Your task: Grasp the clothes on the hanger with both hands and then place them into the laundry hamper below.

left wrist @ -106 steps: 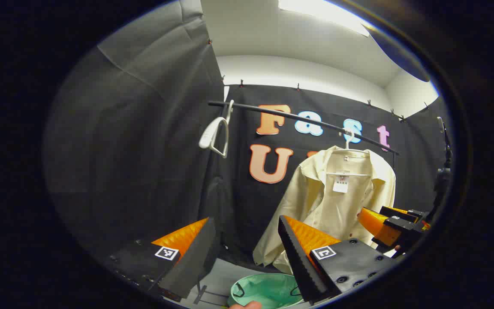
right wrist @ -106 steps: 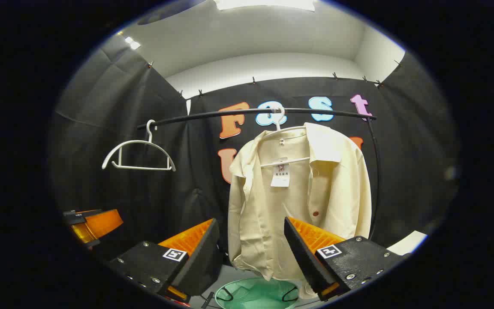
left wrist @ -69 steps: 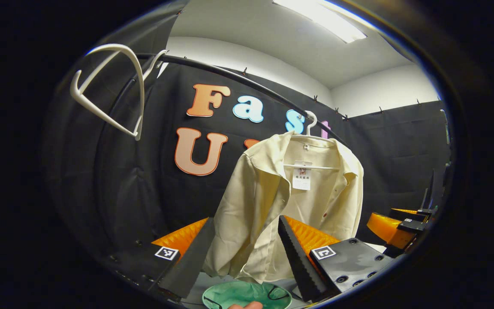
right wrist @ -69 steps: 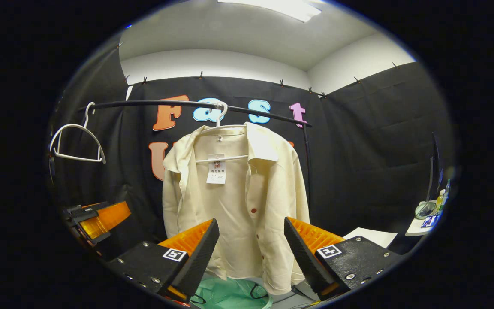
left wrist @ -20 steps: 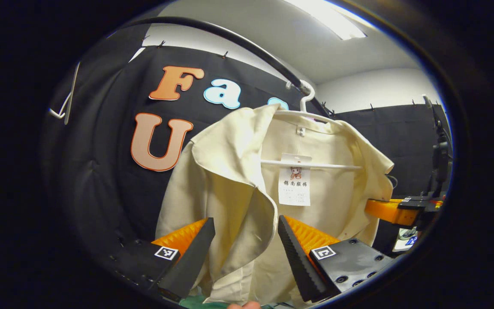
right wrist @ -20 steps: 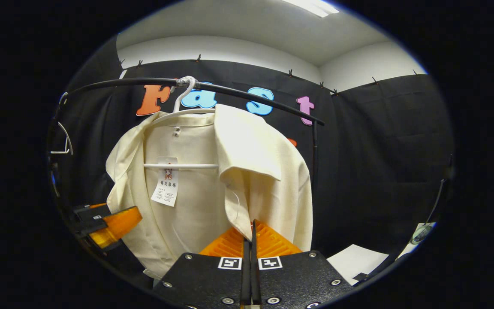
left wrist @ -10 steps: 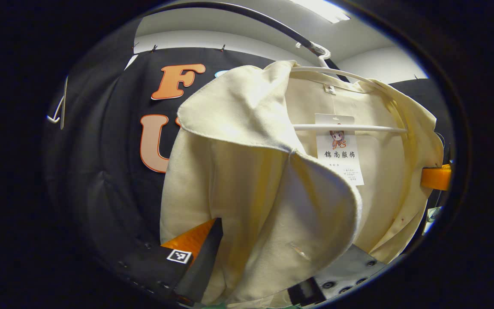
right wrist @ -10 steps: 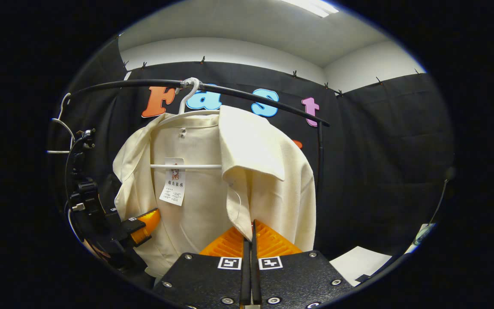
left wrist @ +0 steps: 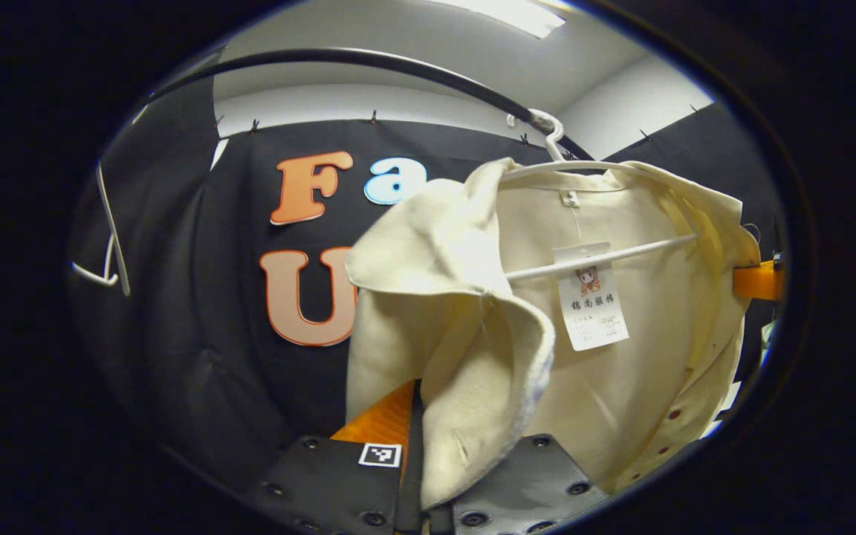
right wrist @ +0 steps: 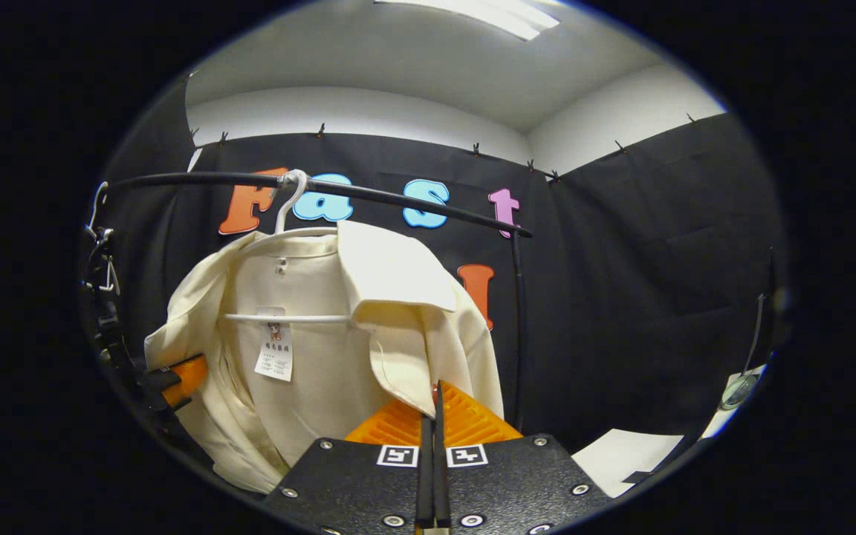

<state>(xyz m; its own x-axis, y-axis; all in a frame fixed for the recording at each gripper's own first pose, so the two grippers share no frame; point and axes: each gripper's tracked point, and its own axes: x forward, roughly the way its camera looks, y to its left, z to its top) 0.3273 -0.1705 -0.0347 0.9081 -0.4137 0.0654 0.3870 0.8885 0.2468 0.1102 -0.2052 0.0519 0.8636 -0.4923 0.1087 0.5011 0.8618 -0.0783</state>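
1. Left gripper (left wrist: 417,416) fingers closed on shirt (left wrist: 621,357) front edge.
2. Right gripper (right wrist: 434,405) fingers pinched on other front edge.
3. Shirt on hanger (right wrist: 290,223), rail (right wrist: 398,200). Grasp apparently done; unhooking, hamper drop remain.

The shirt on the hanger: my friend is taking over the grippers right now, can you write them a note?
Left hand-held gripper: shut on the shirt's left front edge.
Right hand-held gripper: shut on the shirt's other front edge.
Shirt: draped on the white hanger, hooked on the black rail.
Done: both grasps.
Left: pull the shirt off the hanger, lower it into the laundry hamper below, release.
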